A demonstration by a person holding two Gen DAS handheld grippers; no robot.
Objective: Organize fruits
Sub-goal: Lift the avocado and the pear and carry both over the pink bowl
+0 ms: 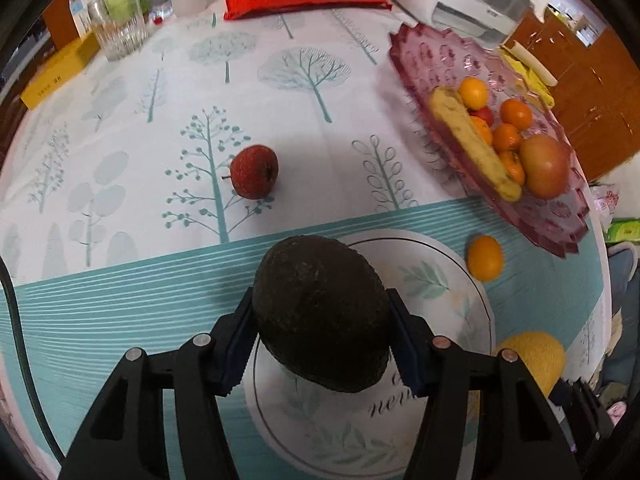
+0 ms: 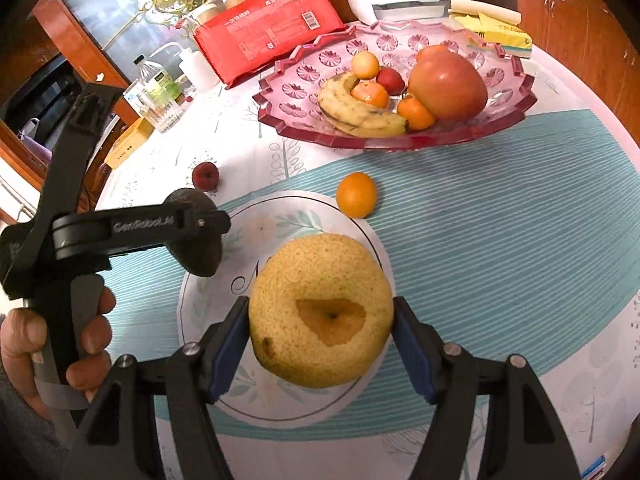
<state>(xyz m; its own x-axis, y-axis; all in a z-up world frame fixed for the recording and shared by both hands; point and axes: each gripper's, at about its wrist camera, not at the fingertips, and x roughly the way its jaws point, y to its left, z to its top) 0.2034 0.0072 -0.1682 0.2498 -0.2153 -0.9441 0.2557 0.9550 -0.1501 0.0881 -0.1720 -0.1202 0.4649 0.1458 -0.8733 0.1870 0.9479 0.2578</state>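
Observation:
My left gripper is shut on a dark avocado, held above the tablecloth; in the right wrist view the same avocado sits in the left gripper, gripped by a hand at the left. My right gripper is shut on a yellow pear, also seen as the pear at the lower right of the left wrist view. A pink glass fruit bowl holds a banana, several oranges and a big apple. One loose orange and a small red fruit lie on the cloth.
At the table's far side stand a red package, a glass tumbler, bottles, a yellow box and a white appliance. A yellow packet lies behind the bowl. The table edge runs along the right.

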